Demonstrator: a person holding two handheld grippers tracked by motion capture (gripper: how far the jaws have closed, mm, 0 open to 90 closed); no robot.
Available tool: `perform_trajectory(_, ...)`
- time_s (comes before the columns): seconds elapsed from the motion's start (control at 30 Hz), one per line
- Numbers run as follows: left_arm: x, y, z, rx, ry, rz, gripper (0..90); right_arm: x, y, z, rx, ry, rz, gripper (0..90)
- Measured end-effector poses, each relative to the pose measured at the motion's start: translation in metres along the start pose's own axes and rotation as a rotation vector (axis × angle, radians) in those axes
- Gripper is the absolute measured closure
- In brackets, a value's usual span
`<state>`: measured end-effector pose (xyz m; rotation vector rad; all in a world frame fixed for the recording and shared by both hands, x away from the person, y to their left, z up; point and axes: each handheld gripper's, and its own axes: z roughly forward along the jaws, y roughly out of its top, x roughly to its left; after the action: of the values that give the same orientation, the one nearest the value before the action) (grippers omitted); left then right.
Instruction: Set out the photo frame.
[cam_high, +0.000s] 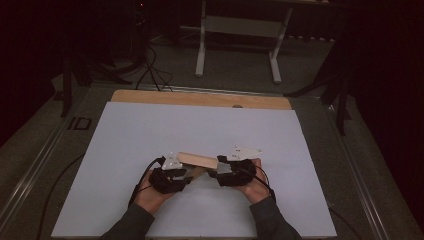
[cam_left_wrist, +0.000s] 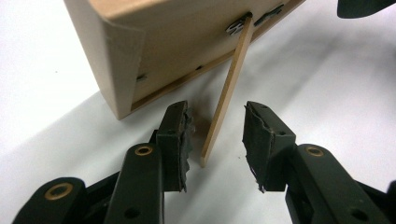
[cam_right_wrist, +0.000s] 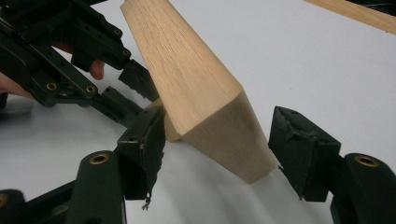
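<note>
White sheet (cam_high: 150, 150) on table | wooden frame (cam_high: 196, 159) raised near front edge, between both grippers | thin hinged strut (cam_left_wrist: 227, 91) between released left gripper (cam_left_wrist: 215, 135) jaws, untouched | right gripper (cam_right_wrist: 217, 154) spread around frame's end, grasp unclear | advice: close squarely on strut, steady frame.

A white sheet (cam_high: 150, 150) covers the wooden table (cam_high: 200, 98).
</note>
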<state>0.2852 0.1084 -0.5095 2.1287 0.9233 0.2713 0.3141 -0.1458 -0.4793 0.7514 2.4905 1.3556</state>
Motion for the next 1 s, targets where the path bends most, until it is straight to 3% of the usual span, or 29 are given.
perform_trajectory(0.13,-0.001,0.000,-0.003,-0.006,0.017,0.022,60.7,-0.001,-0.002,0.000,0.011,-0.008,-0.010,35.7)
perform_trajectory(0.67,0.001,0.000,-0.011,-0.027,0.019,0.016,63.0,-0.007,-0.006,-0.008,0.033,0.018,-0.020,36.3)
perform_trajectory(0.87,0.002,0.000,-0.013,-0.036,0.018,0.011,69.0,-0.012,-0.007,-0.014,0.033,0.027,-0.035,40.6)
perform_trajectory(1.0,0.002,0.001,-0.015,-0.037,0.023,0.024,72.4,-0.016,-0.008,-0.019,0.028,0.035,-0.034,48.2)
